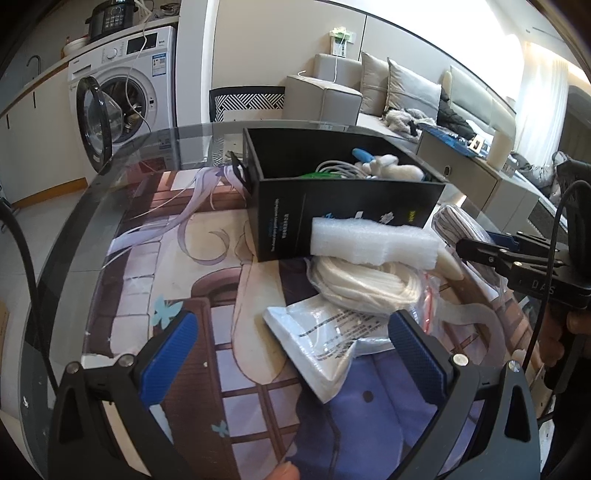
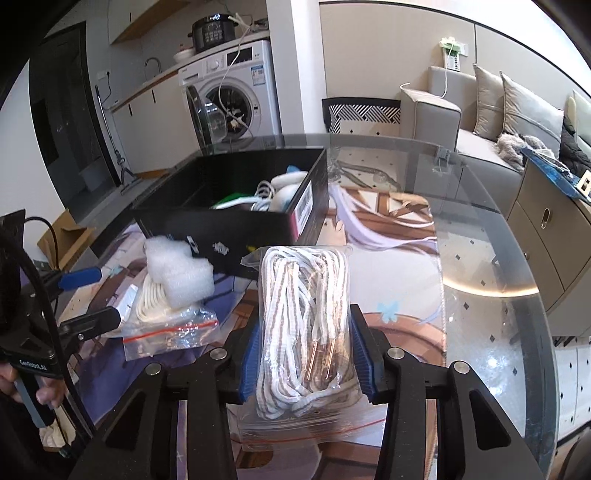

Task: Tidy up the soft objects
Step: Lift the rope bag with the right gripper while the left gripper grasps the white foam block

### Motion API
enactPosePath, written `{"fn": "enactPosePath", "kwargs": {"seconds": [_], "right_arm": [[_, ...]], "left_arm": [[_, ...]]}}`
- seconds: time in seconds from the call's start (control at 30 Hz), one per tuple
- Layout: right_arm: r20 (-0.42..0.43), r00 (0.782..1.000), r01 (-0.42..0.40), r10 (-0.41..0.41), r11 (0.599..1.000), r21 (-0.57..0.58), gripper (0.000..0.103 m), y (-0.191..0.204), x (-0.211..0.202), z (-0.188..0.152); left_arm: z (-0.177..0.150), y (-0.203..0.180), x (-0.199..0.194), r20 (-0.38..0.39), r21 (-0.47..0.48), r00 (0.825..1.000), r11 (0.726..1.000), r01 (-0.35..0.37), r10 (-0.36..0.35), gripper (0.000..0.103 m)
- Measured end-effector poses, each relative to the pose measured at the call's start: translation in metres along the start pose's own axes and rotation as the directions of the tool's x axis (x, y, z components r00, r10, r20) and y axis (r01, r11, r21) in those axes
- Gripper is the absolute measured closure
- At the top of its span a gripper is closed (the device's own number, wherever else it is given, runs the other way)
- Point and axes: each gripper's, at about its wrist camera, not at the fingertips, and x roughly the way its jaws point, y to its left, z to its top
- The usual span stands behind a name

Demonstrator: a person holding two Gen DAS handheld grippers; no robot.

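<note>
Inside the black box (image 2: pixel 236 225) sit some softies; my right claw (image 2: pixel 304 354) clamps the bagged striped cord (image 2: pixel 306 314), left claw (image 1: pixel 291 354) gapes empty, foam block (image 1: pixel 373 242) waits.

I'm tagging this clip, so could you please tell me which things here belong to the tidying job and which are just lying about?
Part of the job:
- bag of striped cord, clamped in the right gripper
- bag of white cord
- foam block
- flat plastic packet
- black box
- left gripper, open

Just lying about:
- washing machine
- sofa
- pressure cooker
</note>
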Motion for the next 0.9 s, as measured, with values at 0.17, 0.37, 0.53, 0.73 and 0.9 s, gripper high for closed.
{"fn": "enactPosePath", "kwargs": {"seconds": [0.17,0.37,0.53,0.73,0.9], "right_arm": [[0.008,1.000,0.003,-0.003,1.000,0.005,0.059,-0.002,-0.003,0.001],[0.016,1.000,0.000,0.000,1.000,0.003,0.059,-0.002,-0.006,0.003],[0.029,1.000,0.002,-0.002,1.000,0.005,0.059,-0.004,-0.010,0.004],[0.031,0.999,0.009,-0.010,1.000,0.015,0.059,-0.009,-0.013,0.005],[0.030,0.999,0.013,-0.014,1.000,0.019,0.059,-0.012,-0.013,0.004]], "left_arm": [[0.008,-0.004,0.000,0.006,-0.011,1.000,1.000,0.005,-0.005,0.000],[0.020,-0.017,0.003,0.012,0.005,0.999,0.999,0.053,-0.053,0.000],[0.031,-0.032,0.012,-0.002,0.042,0.999,0.998,0.045,-0.045,0.000],[0.040,-0.046,0.025,-0.029,0.059,0.997,0.996,0.066,-0.065,0.000],[0.045,-0.051,0.033,-0.047,0.057,0.997,0.996,0.070,-0.068,0.000]]}}
